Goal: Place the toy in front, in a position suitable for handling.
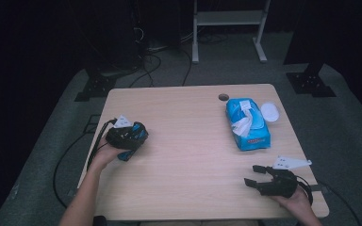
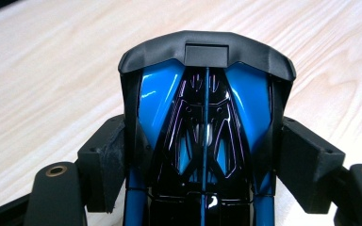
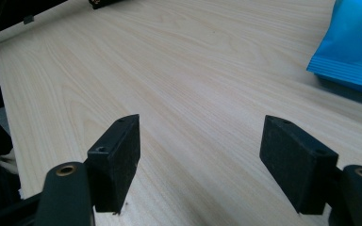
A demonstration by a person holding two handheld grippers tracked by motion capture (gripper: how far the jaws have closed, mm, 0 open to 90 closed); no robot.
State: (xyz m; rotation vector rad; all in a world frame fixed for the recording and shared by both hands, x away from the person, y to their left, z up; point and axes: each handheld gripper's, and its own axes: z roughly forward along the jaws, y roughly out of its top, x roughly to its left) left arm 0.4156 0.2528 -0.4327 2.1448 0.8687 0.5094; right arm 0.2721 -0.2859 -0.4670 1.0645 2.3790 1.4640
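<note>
So the left tongs [image 1: 131,141] are clamped around a glossy blue-and-black hard-plastic toy car [image 2: 202,136], sitting toward the left edge of the pale wood-grain table [image 1: 188,155], well apart from the blue plastic wet-wipe pack [image 1: 247,123] over on the far right side. My guess is the car is light and rigid, basically a hollow shell, so it won't squash, but that shiny finish looks slippery and the thin black ribs in the middle look like the bit that would snap first. The pads have it by the two flanks, just behind the matte black bumper-like arch, and that seems the sensible spot to me: flat-ish sides, widest part, nothing delicate under the pads. Squeezing harder probably isn't needed.

Moving right, the wipe pack has a white tissue poking out of its top, and a round white lid [image 1: 269,112] lies just beside it on the side away from the car. Nearer the person than the pack, the right tongs [image 1: 258,176] are spread wide with nothing between them.

View differences: the high view gives the whole layout, but the car there is mostly buried under the hand and gripper, just a bit of blue peeking out. The left gripper view shows the actual pad contact and the car's details. The right gripper view shows the empty gap over bare wood, with a corner of the wipe pack [image 3: 353,47] ahead.
</note>
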